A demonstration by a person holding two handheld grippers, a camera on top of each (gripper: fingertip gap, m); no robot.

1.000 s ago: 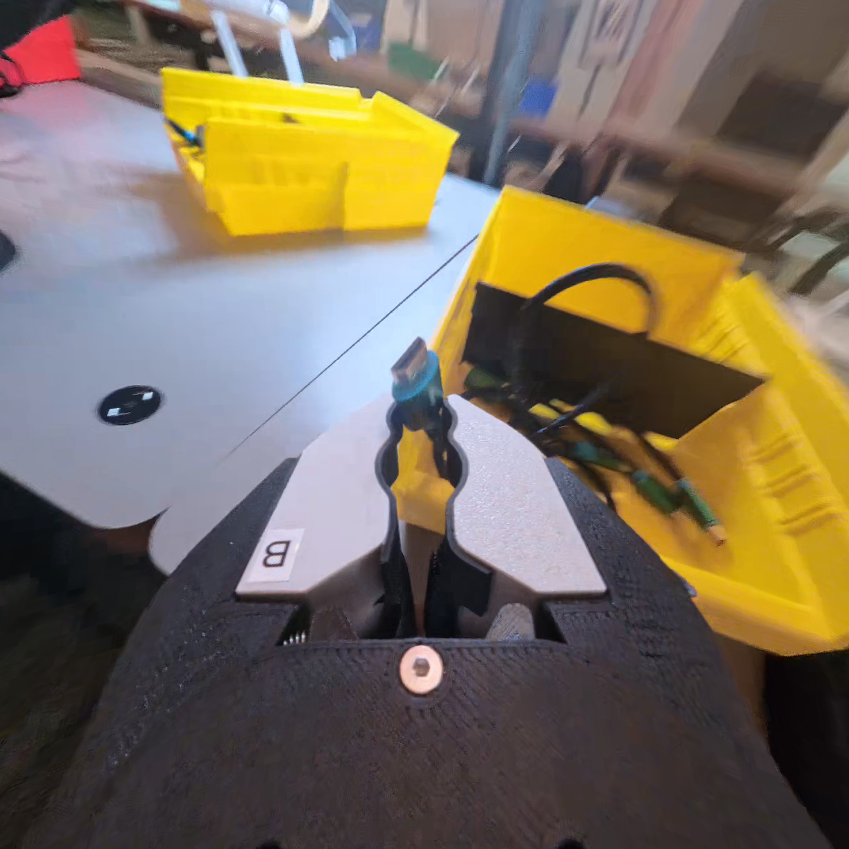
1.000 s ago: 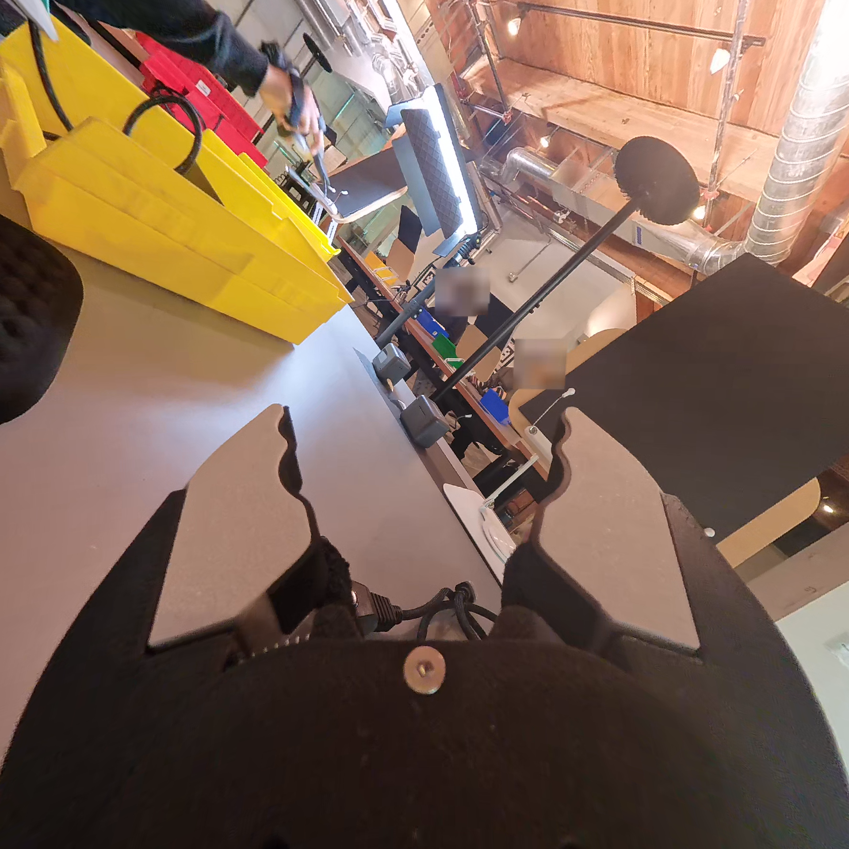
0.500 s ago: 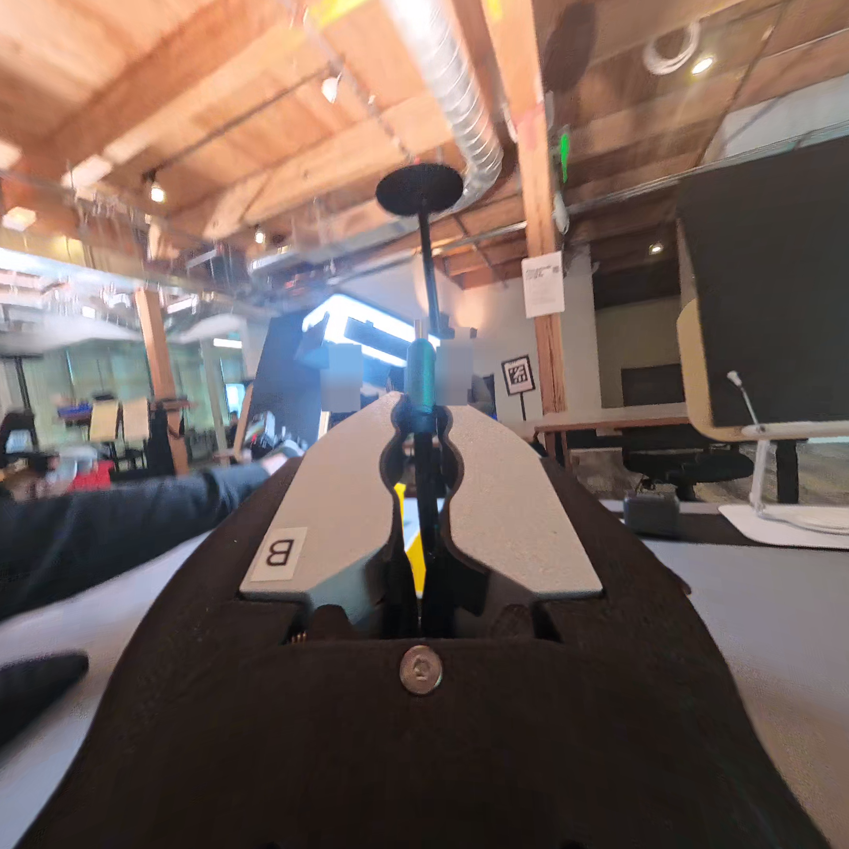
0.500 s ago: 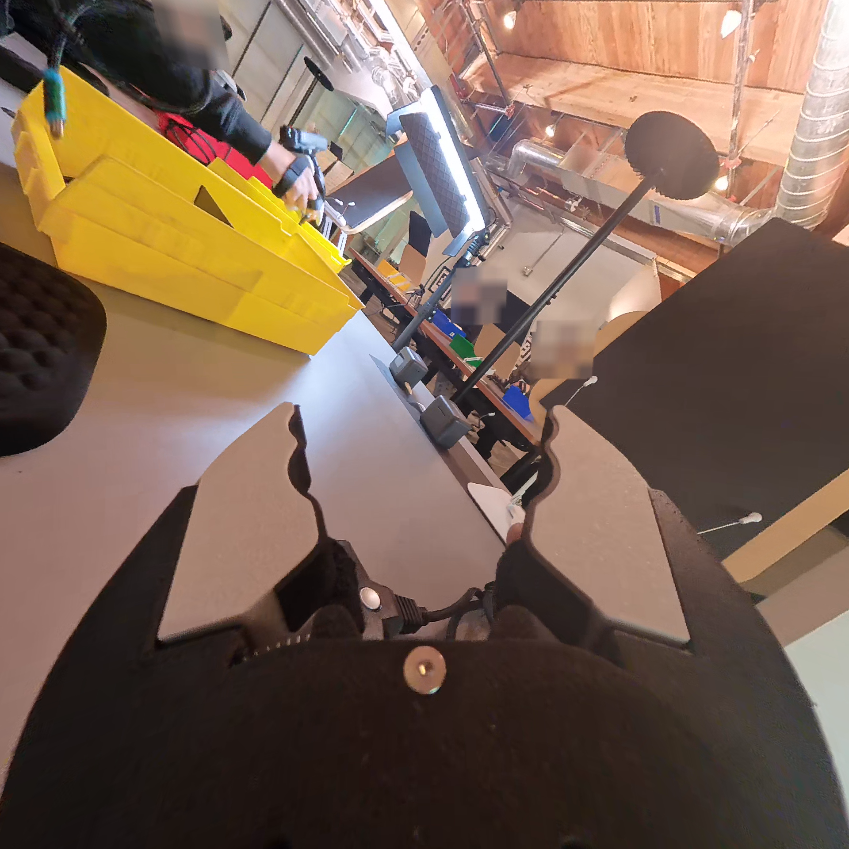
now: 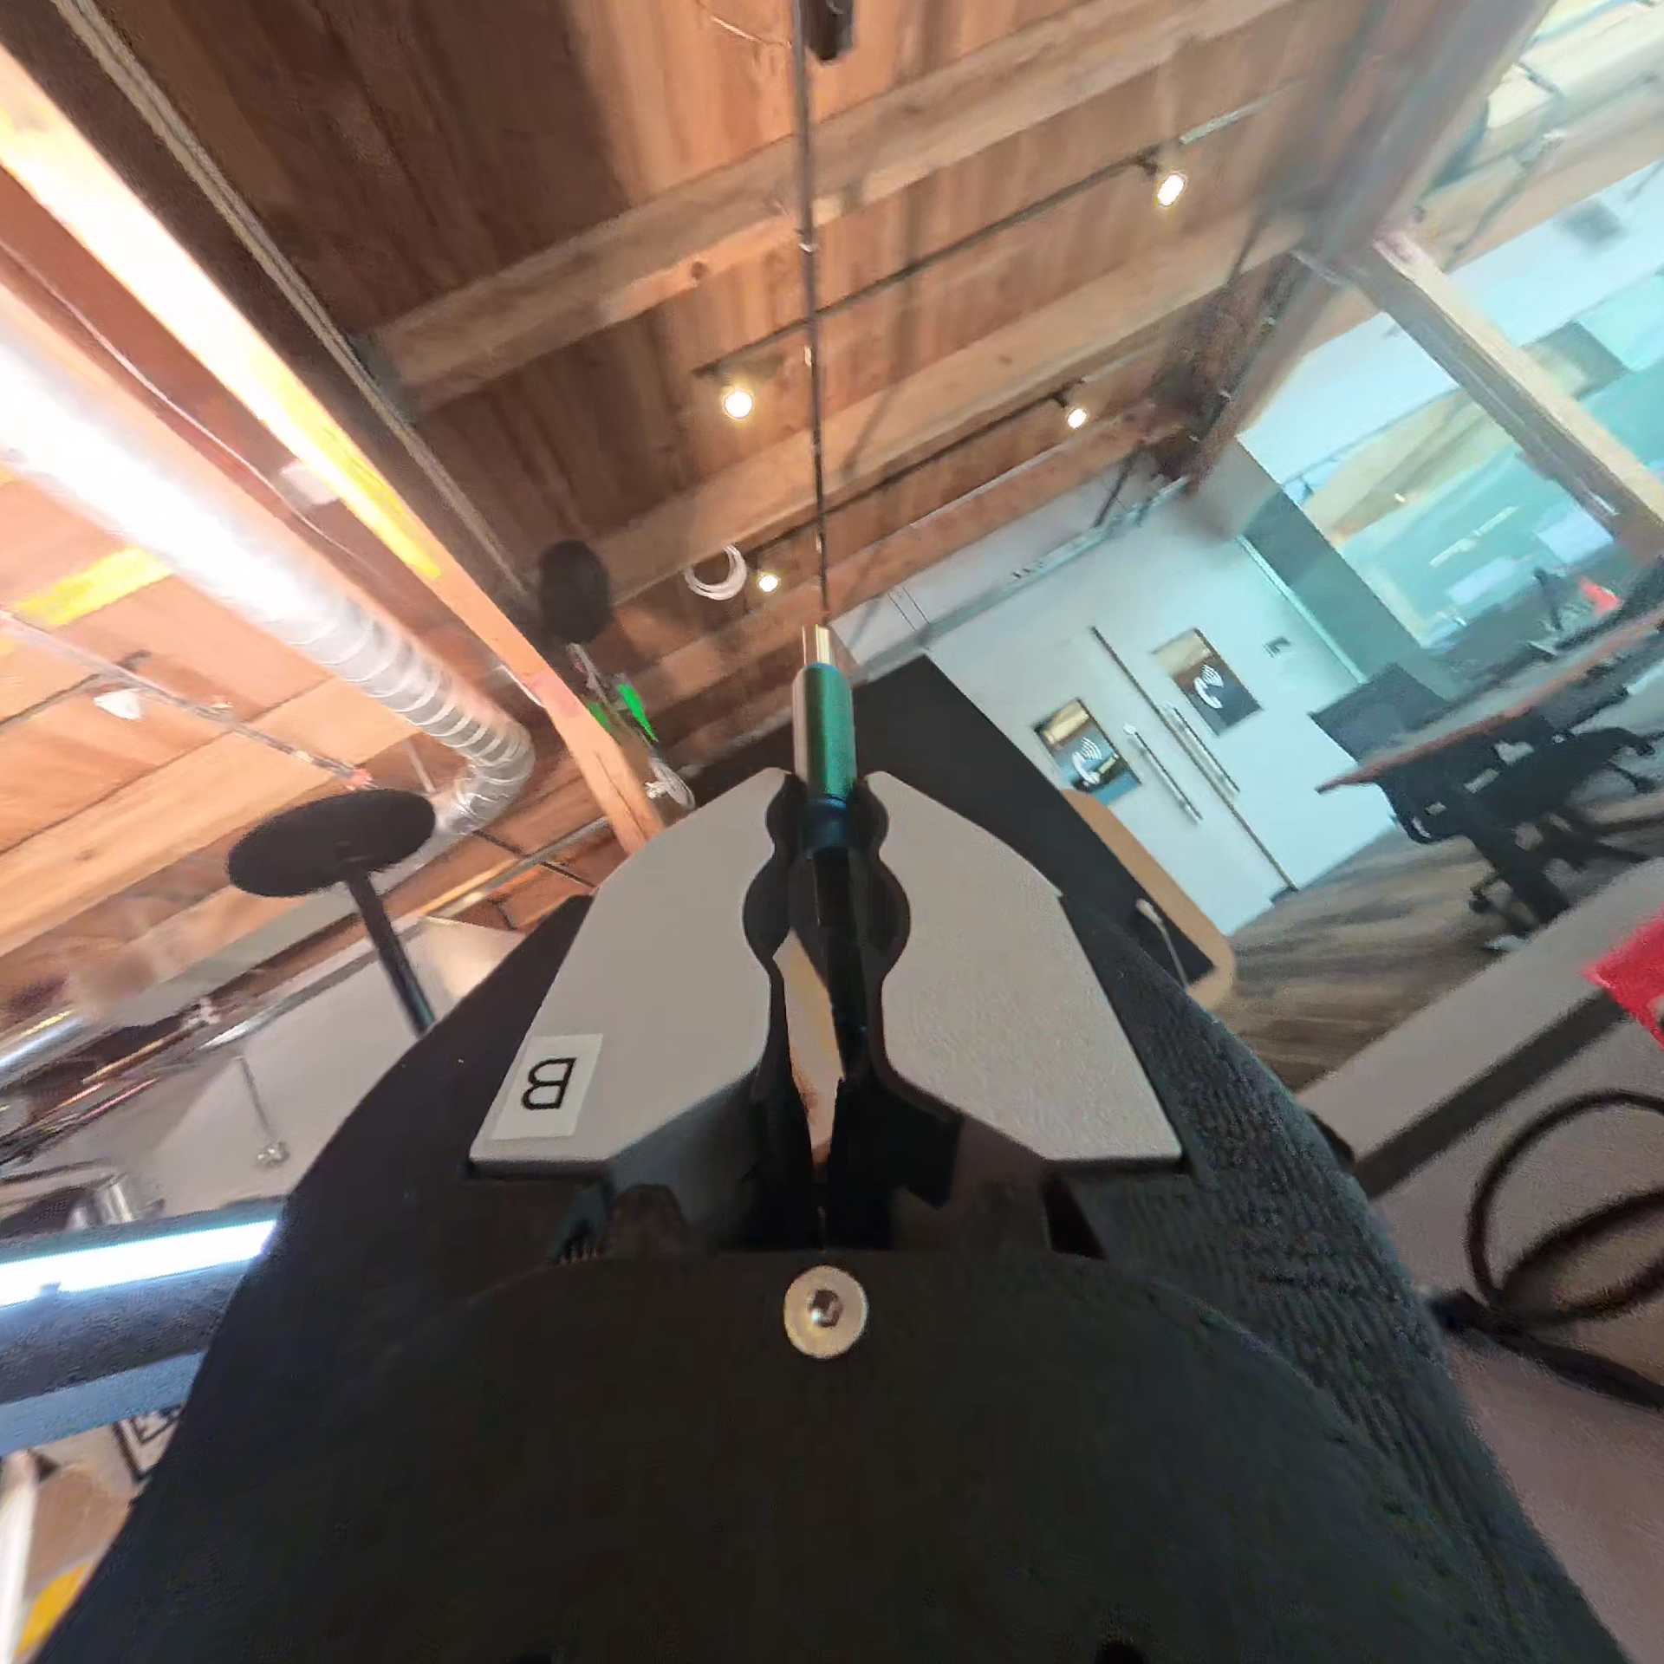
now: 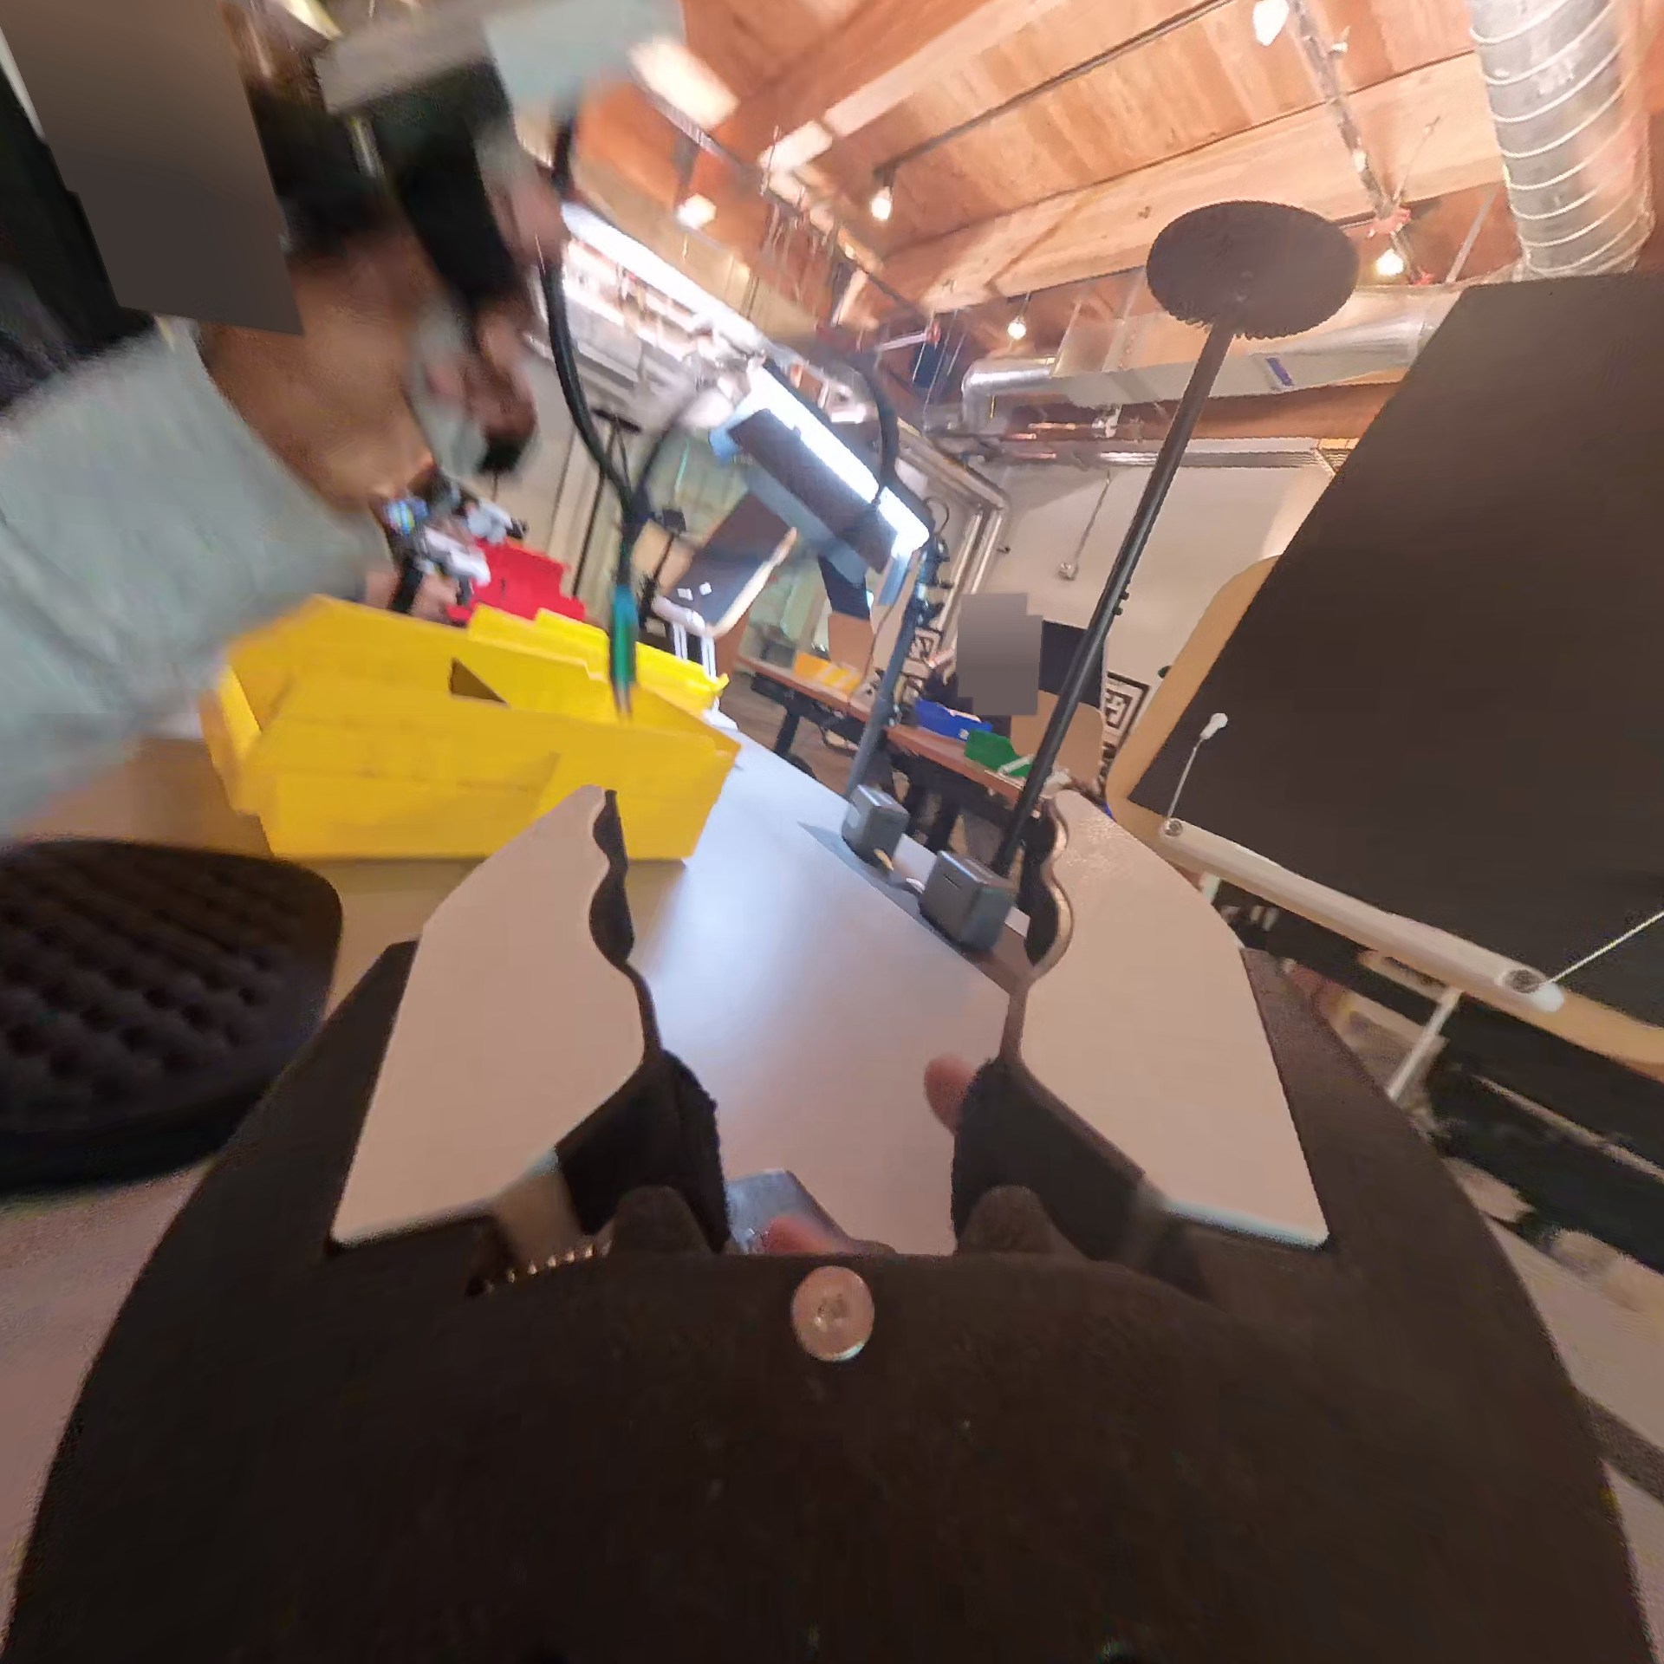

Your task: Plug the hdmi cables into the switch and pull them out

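Observation:
My left gripper point(image 5: 824, 792) is shut on a black HDMI cable just behind its green plug point(image 5: 821, 720). The plug sticks out past the fingertips and points up at the wooden ceiling. In the right wrist view a black cable point(image 6: 576, 387) hangs from above, and its green plug point(image 6: 621, 648) dangles over the yellow bins point(image 6: 432, 756). My right gripper point(image 6: 828, 810) is open and empty above the grey table point(image 6: 810, 990). A small grey metal piece point(image 6: 765, 1202) shows at the base between its fingers; I cannot tell what it is. No switch is clearly visible.
A black foam pad point(image 6: 135, 972) lies at the left on the table. Grey clamp blocks point(image 6: 963, 900) and a black stand pole point(image 6: 1125, 585) stand at the far edge. A person in a light sleeve point(image 6: 135, 558) leans in at the left. A black cable loop point(image 5: 1549, 1198) lies on the table.
My left gripper has swung up from the yellow bin to point at the ceiling, still shut on the cable. The right wrist view has tilted level, and the dangling plug has moved over the bins.

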